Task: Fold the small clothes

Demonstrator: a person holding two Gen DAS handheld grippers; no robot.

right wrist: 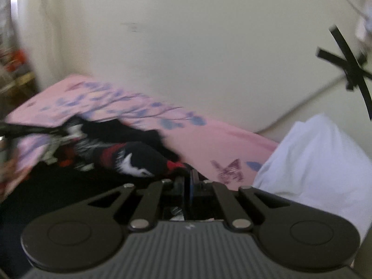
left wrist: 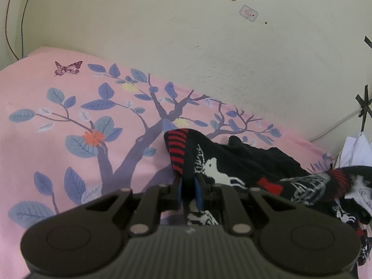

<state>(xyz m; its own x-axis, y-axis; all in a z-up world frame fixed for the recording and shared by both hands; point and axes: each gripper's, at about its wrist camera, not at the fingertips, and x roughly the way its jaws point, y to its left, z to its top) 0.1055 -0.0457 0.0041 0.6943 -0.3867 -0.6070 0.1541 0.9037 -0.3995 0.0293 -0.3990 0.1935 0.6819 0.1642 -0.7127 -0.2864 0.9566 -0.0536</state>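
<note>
Both tools grip the black knitted garment: left gripper is clamped on its red-striped cuff, right gripper pinched on another red-trimmed edge. It hangs bunched over the pink sheet toward the wall-side edge — no fold made yet, I'd judge.
</note>
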